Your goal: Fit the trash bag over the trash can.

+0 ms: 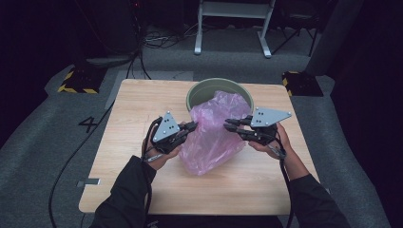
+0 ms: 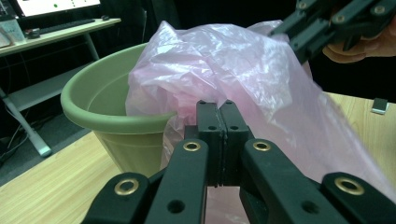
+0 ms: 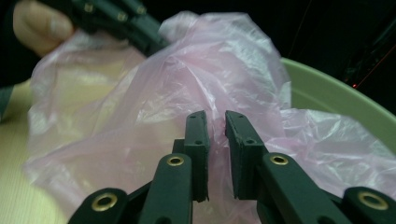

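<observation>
Two sleeved forearms enter from the near edge of a wooden table (image 1: 128, 142), each hand holding a black gripper. A thin pink bag (image 1: 214, 130) lies crumpled between them, its far part draped over the near rim of a green pot (image 1: 199, 90) and its near part spilling onto the table in front of the pot. On the bag's left side, the left gripper (image 1: 192, 126) has its jaws pressed together, seemingly pinching a fold of film. On the bag's right side, the right gripper (image 1: 228, 124) touches the plastic with jaws slightly apart, film lying in the gap. Judging by this, the bag is being fitted into the pot as a liner. Next, the right jaws likely need to close, then both sides spread the mouth over the rim.
</observation>
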`<state>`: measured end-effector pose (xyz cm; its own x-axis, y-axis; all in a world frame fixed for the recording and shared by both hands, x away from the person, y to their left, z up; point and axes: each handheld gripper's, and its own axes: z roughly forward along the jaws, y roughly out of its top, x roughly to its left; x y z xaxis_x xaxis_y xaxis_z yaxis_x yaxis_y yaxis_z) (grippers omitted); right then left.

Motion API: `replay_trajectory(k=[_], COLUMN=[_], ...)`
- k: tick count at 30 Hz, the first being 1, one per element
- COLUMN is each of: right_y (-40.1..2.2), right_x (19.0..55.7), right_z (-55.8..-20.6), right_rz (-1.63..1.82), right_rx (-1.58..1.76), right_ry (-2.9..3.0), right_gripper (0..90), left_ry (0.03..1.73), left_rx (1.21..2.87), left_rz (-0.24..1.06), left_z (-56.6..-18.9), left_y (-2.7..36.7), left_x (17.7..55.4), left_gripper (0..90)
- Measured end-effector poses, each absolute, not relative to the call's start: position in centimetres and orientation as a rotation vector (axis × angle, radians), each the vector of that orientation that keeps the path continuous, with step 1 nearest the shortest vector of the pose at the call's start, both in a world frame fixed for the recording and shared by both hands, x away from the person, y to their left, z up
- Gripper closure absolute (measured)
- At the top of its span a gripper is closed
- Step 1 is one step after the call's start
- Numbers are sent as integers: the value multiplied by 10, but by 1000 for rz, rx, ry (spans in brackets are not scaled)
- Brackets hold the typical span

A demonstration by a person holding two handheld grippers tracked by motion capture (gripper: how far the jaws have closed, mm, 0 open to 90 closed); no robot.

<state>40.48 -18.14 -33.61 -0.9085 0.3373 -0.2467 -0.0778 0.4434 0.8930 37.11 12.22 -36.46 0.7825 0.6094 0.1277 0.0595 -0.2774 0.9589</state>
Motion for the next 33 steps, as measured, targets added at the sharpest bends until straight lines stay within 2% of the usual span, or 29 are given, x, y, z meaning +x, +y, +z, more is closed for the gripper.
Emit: replay_trajectory(k=[4, 9, 14, 16, 21, 25, 27, 33], right_y=[-182, -182, -185, -187, -190, -191, -191, -195], right_x=[405, 409, 423, 431, 452, 460, 464, 472], right_z=[-333, -327, -320, -318, -317, -317, -318, -321], right_rz=[1456, 1462, 1480, 1490, 1448, 1411, 1394, 1351], right_rx=[216, 227, 308, 367, 521, 578, 603, 673], right_ry=[2300, 2288, 2245, 2230, 2211, 2206, 2206, 2192], right_gripper=[898, 900, 900, 900, 900, 900, 900, 900], left_ry=[521, 550, 585, 591, 580, 582, 586, 599], left_rx=[1787, 1778, 1757, 1747, 1739, 1735, 1727, 1681], left_rz=[580, 586, 573, 547, 532, 530, 529, 527], left_z=[-364, -365, -363, -361, -357, -355, -355, -353], left_y=[123, 125, 130, 133, 139, 142, 145, 162], left_x=[371, 373, 374, 375, 371, 367, 365, 359], left_gripper=[890, 836, 639, 631, 490, 440, 370, 284])
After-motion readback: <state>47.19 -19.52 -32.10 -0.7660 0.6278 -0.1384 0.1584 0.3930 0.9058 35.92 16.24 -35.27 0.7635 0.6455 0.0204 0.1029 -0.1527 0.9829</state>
